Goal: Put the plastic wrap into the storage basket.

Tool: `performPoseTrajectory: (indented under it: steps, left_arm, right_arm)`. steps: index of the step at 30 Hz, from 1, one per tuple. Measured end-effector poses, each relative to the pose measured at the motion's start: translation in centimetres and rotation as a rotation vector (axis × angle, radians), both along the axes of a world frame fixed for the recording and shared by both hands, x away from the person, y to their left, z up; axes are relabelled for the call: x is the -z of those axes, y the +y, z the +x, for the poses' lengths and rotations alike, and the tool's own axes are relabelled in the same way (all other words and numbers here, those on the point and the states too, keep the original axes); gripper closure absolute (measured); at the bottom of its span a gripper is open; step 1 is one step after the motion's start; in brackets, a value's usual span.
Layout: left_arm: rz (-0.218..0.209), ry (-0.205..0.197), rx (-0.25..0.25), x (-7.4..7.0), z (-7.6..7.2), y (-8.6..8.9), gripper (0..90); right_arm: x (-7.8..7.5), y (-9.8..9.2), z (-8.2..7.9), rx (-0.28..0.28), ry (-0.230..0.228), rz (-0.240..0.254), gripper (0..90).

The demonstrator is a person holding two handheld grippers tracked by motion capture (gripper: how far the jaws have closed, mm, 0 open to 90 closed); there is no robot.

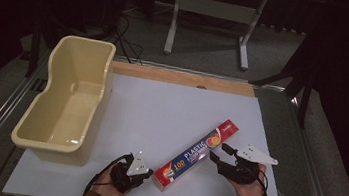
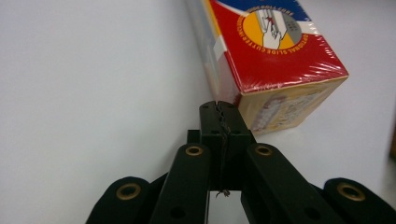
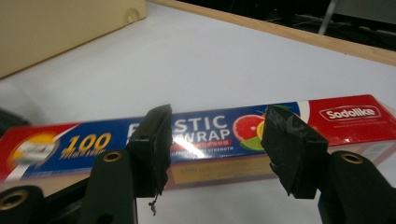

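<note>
From the high view there is one long plastic wrap box [image 1: 196, 155] lying aslant on the white surface [image 1: 160, 111], one cream tub [image 1: 67, 99] standing at the surface's left edge, and two tongs. The left tongs [image 1: 145, 173] sit just beside the box's near end; the right tongs [image 1: 217, 153] face the box's long side from the right, near its middle. Both hands are cut off at the bottom edge, and the room beyond the surface is too dark to make out apart from one pale frame on the floor.

In the left gripper view, the left tongs [image 2: 218, 108] are pressed fully together with nothing between them, their tip just short of the plastic wrap box's [image 2: 280, 51] end corner; whether they touch it I cannot tell. The box runs out of the top edge, so most of its length is cut off.

In the right gripper view, the right tongs [image 3: 219, 135] stand moderately wide, holding nothing, with the plastic wrap box [image 3: 205, 135] lying crosswise just beyond the pads. The near pad covers part of the printed lettering. The cream tub [image 3: 60, 28] shows as a cut-off wall at upper left.
</note>
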State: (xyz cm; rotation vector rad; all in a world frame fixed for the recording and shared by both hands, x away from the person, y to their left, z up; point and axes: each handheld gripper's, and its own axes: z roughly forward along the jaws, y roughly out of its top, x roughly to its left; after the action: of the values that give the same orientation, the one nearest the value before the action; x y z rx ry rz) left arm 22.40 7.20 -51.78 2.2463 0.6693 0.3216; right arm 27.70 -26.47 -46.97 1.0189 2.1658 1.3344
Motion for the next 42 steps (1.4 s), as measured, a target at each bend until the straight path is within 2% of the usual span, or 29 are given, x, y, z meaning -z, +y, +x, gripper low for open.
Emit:
performPoseTrajectory:
  steps: [1,2,3,4,5,6,7,9,12,14,18,23,26,29,32,35,37,39,41,42]
  left_arm:
    - [0.0,0.0,0.0,0.0,0.0,0.0,90.0]
    - [-0.005,0.001,0.02,0.0,-0.2,-0.5,90.0]
    - [-0.012,0.005,0.058,0.1,-0.6,-1.9,90.0]
    - [-0.012,0.005,0.058,0.1,-0.6,-1.9,90.0]
    - [-0.02,0.005,0.078,0.2,-0.8,-2.6,90.0]
    - [-0.034,0.012,0.121,0.3,-1.1,-3.9,90.0]
    - [-0.034,0.012,0.121,0.3,-1.1,-3.9,90.0]
    - [-0.037,0.011,0.157,0.2,-1.4,-5.0,90.0]
    - [-0.04,0.012,0.154,0.2,-1.3,-4.9,90.0]
    - [-0.049,-0.002,0.091,-0.2,-0.9,-3.3,87.4]
    - [-0.06,-0.018,0.018,-0.8,-0.9,-0.7,75.8]
    - [-0.086,-0.014,-0.088,-1.1,-1.3,3.1,51.0]
    - [-0.089,-0.02,-0.124,-1.4,-1.6,4.5,43.7]
    - [-0.091,-0.031,-0.146,-1.6,-1.9,5.5,41.8]
    - [-0.1,-0.032,-0.167,-1.5,-1.8,6.2,41.8]
    - [-0.103,-0.028,-0.188,-1.3,-1.7,6.7,41.9]
    - [-0.106,-0.025,-0.192,-1.2,-1.7,6.9,42.1]
    - [-0.102,-0.02,-0.195,-1.1,-1.7,7.0,42.4]
    - [-0.093,-0.016,-0.198,-1.0,-1.7,7.2,43.0]
    - [-0.093,-0.016,-0.198,-1.0,-1.7,7.2,43.4]
  right_arm:
    - [0.0,0.0,0.0,0.0,0.0,0.0,41.9]
    - [0.0,-0.1,0.0,0.01,0.004,0.006,41.9]
    - [0.0,-0.2,0.1,0.011,0.001,0.009,41.8]
    - [0.0,-0.2,0.1,0.011,0.001,0.009,41.8]
    - [-0.1,-0.1,0.0,0.014,0.001,0.012,41.3]
    - [-0.2,-0.1,0.0,0.013,-0.001,0.012,41.1]
    - [-0.2,-0.1,0.0,0.013,-0.001,0.012,41.1]
    - [-0.1,-0.1,0.0,0.015,0.007,0.011,41.6]
    - [-0.1,-0.1,0.0,0.016,0.011,0.012,41.5]
    - [0.2,0.0,0.2,0.022,0.027,-0.001,40.5]
    - [0.2,0.2,0.2,0.03,0.032,-0.002,39.8]
    - [0.0,0.6,0.3,0.075,0.043,-0.024,32.9]
    - [0.3,0.7,0.6,0.126,0.068,-0.036,26.0]
    - [0.6,0.5,0.9,0.17,0.11,-0.03,21.9]
    - [0.7,0.2,0.9,0.158,0.121,-0.02,26.1]
    - [0.6,-0.3,0.9,0.186,0.116,-0.021,35.5]
    - [0.7,-0.9,0.9,0.214,0.115,-0.032,49.0]
    - [1.0,-1.4,1.0,0.223,0.132,-0.031,68.2]
    - [1.4,-1.7,1.2,0.245,0.148,-0.058,83.5]
    - [1.4,-1.7,1.2,0.245,0.148,-0.058,83.5]
